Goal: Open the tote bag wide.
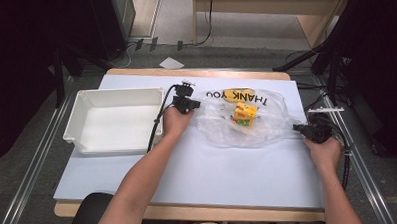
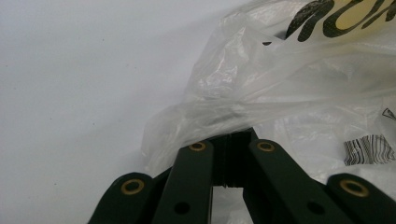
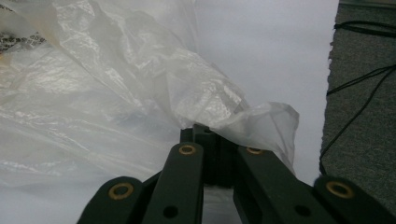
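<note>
A clear plastic bag (image 1: 247,121) printed "THANK YOU" lies on the white table, with a yellow and orange box (image 1: 244,114) inside it. My left gripper (image 1: 195,105) is shut on the bag's left edge (image 2: 205,114); the film bunches over the closed jaws. At the bag's right end my right gripper (image 1: 298,128) is shut on a gathered fold of the bag (image 3: 243,119). The bag is stretched between the two grippers. A barcode label (image 2: 369,149) shows through the film in the left gripper view.
A white empty bin (image 1: 114,120) stands on the table (image 1: 188,167) left of my left hand. The table's right edge and grey carpet with black cables (image 3: 364,79) lie close beside the right gripper. Black stands flank the table.
</note>
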`<act>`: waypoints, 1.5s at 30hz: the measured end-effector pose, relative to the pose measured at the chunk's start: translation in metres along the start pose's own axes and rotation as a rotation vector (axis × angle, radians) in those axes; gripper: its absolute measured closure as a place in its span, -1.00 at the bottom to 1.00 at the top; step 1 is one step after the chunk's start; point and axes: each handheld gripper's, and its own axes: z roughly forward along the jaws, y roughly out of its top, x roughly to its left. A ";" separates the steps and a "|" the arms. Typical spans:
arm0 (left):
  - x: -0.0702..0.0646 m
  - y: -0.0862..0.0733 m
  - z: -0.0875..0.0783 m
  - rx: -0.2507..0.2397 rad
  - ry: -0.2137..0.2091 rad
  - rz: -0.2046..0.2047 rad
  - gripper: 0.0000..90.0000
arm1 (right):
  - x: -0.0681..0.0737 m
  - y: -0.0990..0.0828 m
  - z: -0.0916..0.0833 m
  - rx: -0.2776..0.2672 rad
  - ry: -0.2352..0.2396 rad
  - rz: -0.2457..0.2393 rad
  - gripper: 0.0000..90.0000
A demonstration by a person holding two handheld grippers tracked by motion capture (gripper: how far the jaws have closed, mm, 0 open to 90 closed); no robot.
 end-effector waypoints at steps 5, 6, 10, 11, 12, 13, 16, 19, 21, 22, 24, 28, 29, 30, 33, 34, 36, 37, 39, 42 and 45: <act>0.001 0.000 0.000 -0.008 -0.001 0.006 1.00 | -0.004 -0.005 -0.003 -0.017 -0.007 0.017 1.00; 0.000 0.000 0.001 -0.010 0.005 0.010 1.00 | -0.005 -0.006 -0.003 -0.021 -0.006 0.019 1.00; 0.000 0.001 0.001 -0.015 0.024 0.019 1.00 | -0.008 -0.008 -0.005 -0.028 -0.007 0.024 1.00; 0.000 0.001 0.001 -0.015 0.024 0.019 1.00 | -0.008 -0.008 -0.005 -0.031 -0.007 0.022 1.00; 0.000 0.001 0.001 -0.013 0.033 0.014 1.00 | -0.008 -0.008 -0.005 -0.032 -0.011 0.019 1.00; 0.000 0.002 0.002 -0.012 0.036 0.012 1.00 | -0.008 -0.008 -0.005 -0.032 -0.011 0.019 1.00; 0.001 0.002 0.002 -0.012 0.038 0.007 1.00 | -0.008 -0.009 -0.005 -0.034 -0.010 0.026 1.00; 0.001 0.003 0.002 -0.016 0.049 0.010 1.00 | -0.008 -0.008 -0.005 -0.033 -0.013 0.031 1.00; 0.001 0.003 0.002 -0.020 0.057 0.007 1.00 | -0.007 -0.008 -0.005 -0.031 -0.018 0.026 1.00; 0.001 0.003 0.002 -0.021 0.058 0.010 1.00 | -0.007 -0.008 -0.005 -0.031 -0.020 0.024 1.00; 0.002 0.003 0.002 -0.019 0.058 0.006 1.00 | -0.007 -0.008 -0.005 -0.030 -0.028 0.021 1.00; 0.002 0.004 0.002 -0.014 0.055 0.000 1.00 | -0.007 -0.008 -0.005 -0.030 -0.031 0.023 1.00; 0.002 0.004 0.002 -0.014 0.054 -0.002 1.00 | -0.007 -0.008 -0.005 -0.030 -0.030 0.024 1.00; 0.004 0.004 0.002 -0.013 0.046 -0.011 1.00 | -0.008 -0.008 -0.005 -0.034 -0.025 0.028 1.00; 0.004 0.004 0.002 -0.013 0.043 -0.023 1.00 | -0.007 -0.008 -0.005 -0.029 -0.032 0.028 1.00; 0.005 0.004 0.002 -0.013 0.039 -0.024 1.00 | -0.007 -0.008 -0.005 -0.026 -0.035 0.026 1.00; 0.005 0.004 0.002 -0.013 0.036 -0.024 1.00 | -0.007 -0.008 -0.005 -0.028 -0.039 0.022 1.00; 0.006 0.004 0.002 -0.015 0.033 -0.024 1.00 | -0.007 -0.008 -0.005 -0.031 -0.040 0.019 1.00; 0.006 0.004 0.002 -0.015 0.032 -0.028 1.00 | -0.008 -0.008 -0.005 -0.031 -0.042 0.021 1.00; 0.006 0.004 0.003 -0.019 0.028 -0.040 1.00 | -0.009 -0.008 -0.005 -0.037 -0.039 0.025 1.00; 0.007 0.004 0.002 -0.019 0.023 -0.037 1.00 | -0.009 -0.008 -0.004 -0.036 -0.044 0.028 1.00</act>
